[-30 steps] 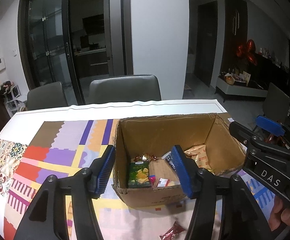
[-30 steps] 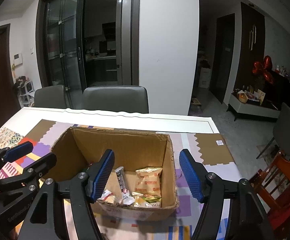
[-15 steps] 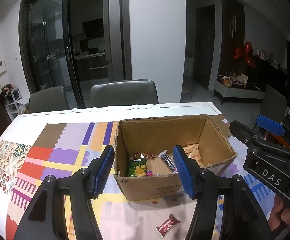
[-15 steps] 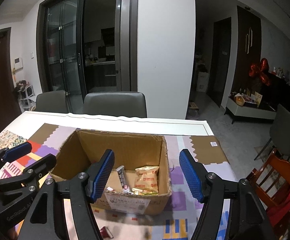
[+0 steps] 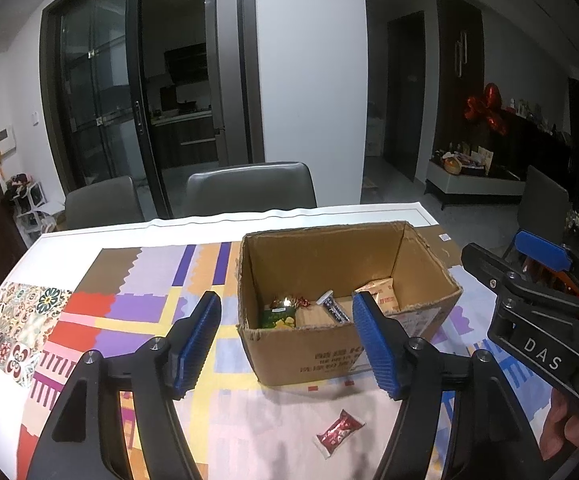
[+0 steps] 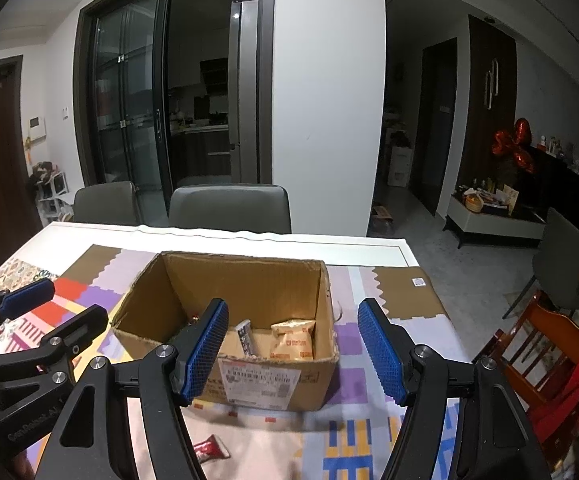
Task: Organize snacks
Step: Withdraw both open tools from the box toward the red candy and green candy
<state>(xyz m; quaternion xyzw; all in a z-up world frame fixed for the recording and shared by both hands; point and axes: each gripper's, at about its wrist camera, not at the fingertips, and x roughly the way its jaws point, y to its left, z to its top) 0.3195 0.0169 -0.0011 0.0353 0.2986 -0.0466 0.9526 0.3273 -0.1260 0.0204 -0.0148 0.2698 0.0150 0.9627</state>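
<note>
The left gripper (image 5: 285,340) hangs above the patterned cloth (image 5: 141,304) with nothing between its blue pads, and its jaws are opening, which reads as readying for the next pickup. Through its fingers, at about 1 o'clock, sits the open cardboard box (image 5: 345,356), placed mid-table so both hands can reach in from the near side. Inside it, running left to right, lie a green packet (image 5: 277,317) with a gold-wrapped sweet (image 5: 288,302) just behind it, a dark stick packet (image 5: 334,307), and a pale orange bag (image 5: 377,291) against the right wall; these snacks look already sorted. One item is still out: a red-wrapped candy (image 5: 339,433) lies flat on the cloth at about 5 o'clock from the box, just in front of its near wall, and the same candy shows at the bottom edge of the right wrist view, left of centre (image 6: 209,449). It is probably the next thing to collect, and its thin, flat wrapper may call for a low, nearly level pinch. The right gripper (image 6: 293,350) is likewise held apart and empty, aimed at the box's near right corner, with a person's hand (image 5: 569,426) on its handle.
</note>
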